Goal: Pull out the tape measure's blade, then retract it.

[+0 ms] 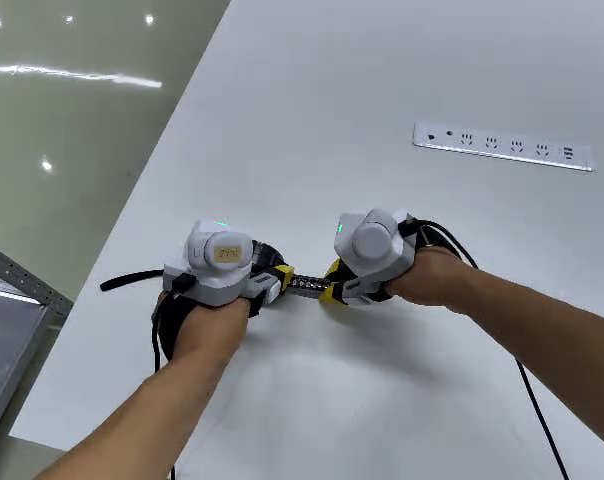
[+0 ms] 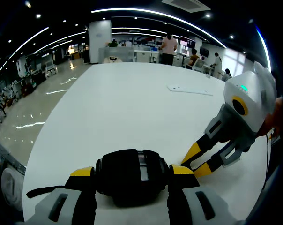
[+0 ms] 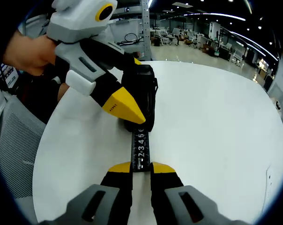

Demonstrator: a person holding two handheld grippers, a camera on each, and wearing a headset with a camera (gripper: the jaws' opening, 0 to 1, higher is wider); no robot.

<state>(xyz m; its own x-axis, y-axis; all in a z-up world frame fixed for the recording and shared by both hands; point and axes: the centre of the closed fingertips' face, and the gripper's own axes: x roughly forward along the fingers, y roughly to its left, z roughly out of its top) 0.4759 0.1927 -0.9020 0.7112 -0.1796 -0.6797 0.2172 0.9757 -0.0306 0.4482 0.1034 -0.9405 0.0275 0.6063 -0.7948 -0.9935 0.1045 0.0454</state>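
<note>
Left hand-held gripper (image 2: 132,169) clamped tape measure case (image 3: 140,93), anchoring it | right hand-held gripper (image 3: 141,168) pinched blade (image 3: 141,147) to pull | short length extended over tabletop (image 1: 382,80)

White table (image 1: 332,90) with power strip (image 1: 502,146), tape measure (image 3: 144,89), perhaps its strap (image 1: 130,281)

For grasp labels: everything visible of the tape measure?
The tape measure, black rubbery-looking case with a grey centre strip and black strap, rests on the white table, clamped by the left gripper. Its dark blade, white numerals 2 to 5 showing, is a short way out, its end pinched by the right gripper.
</note>
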